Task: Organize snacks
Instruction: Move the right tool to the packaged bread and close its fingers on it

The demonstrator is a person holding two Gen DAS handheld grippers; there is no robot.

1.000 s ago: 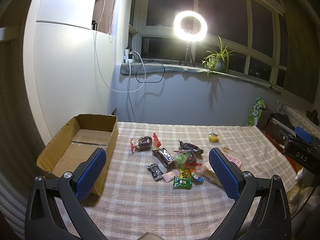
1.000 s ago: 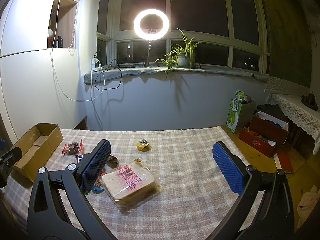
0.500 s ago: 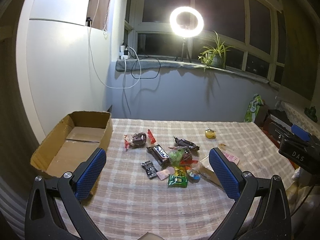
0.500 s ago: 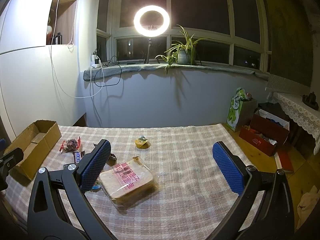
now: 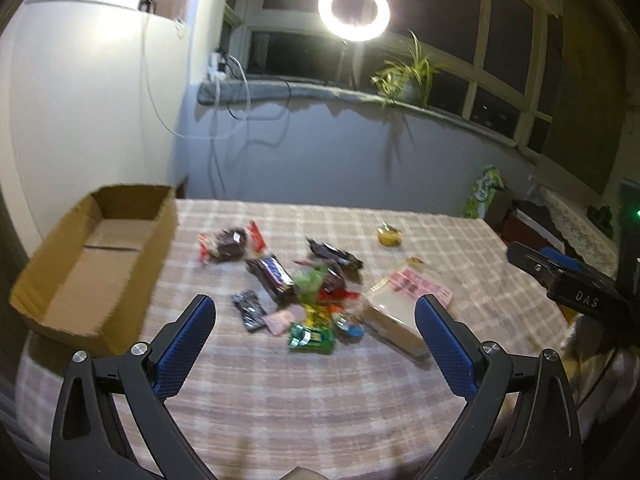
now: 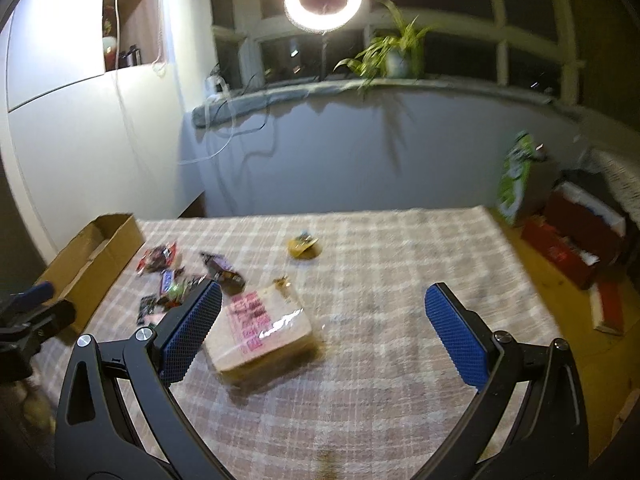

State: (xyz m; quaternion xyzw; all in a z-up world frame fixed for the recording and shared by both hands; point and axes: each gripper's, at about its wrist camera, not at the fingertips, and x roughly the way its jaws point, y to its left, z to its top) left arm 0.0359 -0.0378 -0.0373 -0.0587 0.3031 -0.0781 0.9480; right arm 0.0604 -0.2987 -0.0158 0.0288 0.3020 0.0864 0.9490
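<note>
A pile of wrapped snacks (image 5: 304, 292) lies mid-table on the checked cloth (image 5: 280, 392): a Snickers bar (image 5: 272, 276), a green packet (image 5: 312, 338), a dark packet (image 5: 248, 310). A bagged bread slice with a pink label (image 6: 260, 328) lies right of the pile, and it also shows in the left wrist view (image 5: 400, 312). A small yellow snack (image 6: 303, 245) sits apart, farther back. An open, empty cardboard box (image 5: 92, 256) stands at the table's left edge. My left gripper (image 5: 314, 328) is open above the near side of the pile. My right gripper (image 6: 322, 316) is open over the cloth, its left finger beside the bread.
A ring light (image 5: 354, 5) and a potted plant (image 5: 406, 76) stand on the windowsill behind the table. A green bag (image 6: 516, 176) and red boxes (image 6: 576, 240) sit on the floor at the right. A white cabinet (image 5: 80, 100) stands behind the box.
Both grippers have tilted downward and moved in closer over the table, so the snacks and bread appear larger and nearer. Both stayed open and nothing was picked up.
</note>
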